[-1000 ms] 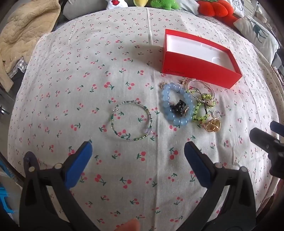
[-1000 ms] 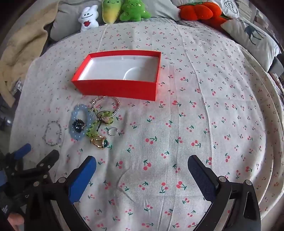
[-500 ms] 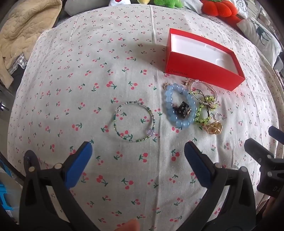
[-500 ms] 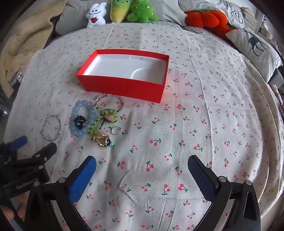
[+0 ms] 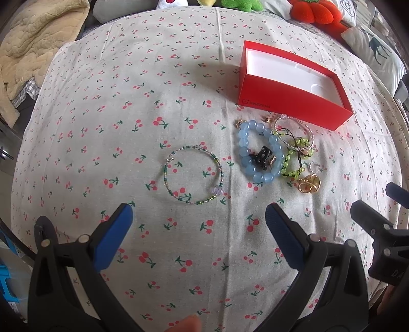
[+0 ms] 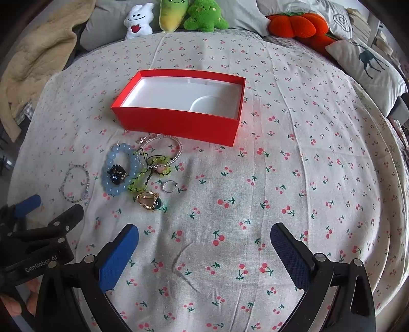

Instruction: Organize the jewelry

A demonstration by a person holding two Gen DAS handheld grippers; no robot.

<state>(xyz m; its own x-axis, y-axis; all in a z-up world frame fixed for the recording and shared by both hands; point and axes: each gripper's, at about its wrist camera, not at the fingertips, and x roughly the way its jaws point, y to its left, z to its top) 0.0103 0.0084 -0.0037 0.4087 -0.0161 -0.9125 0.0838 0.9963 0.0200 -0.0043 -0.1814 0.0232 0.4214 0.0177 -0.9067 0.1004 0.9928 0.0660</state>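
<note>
A cherry-print sheet (image 6: 294, 178) covers the bed, and everything else sits on it or at its far edge. The red box (image 6: 176, 125) serves as the landmark: an open tray with a white lining, holding no jewelry.

Beyond the box, at the head of the bed, lie an orange plush pumpkin (image 6: 296, 25), a green plush (image 6: 204, 18) and a white plush (image 6: 138, 23) (all three well apart from the box).

The left gripper (image 5: 199, 227) hovers well on the near side of the box with its blue pads spread wide and nothing between them. The right gripper (image 6: 204, 245) is likewise wide open and holds nothing, also on the near side of the box.

The jewelry lies just in front of the box's near wall. The blue bead bracelet (image 6: 118, 168) is nearest the box's left corner, with a dark hair clip (image 6: 117, 175) inside its loop. Touching it on the right is the green bead bracelet (image 6: 150, 173), tangled with a silver chain bracelet (image 6: 176, 150) that reaches almost to the box. Farther from the box lie a gold ring (image 6: 148, 200) and a small silver ring (image 6: 169, 185). A thin seed-bead bangle (image 5: 194, 176) lies alone, farthest left of the box.
</note>
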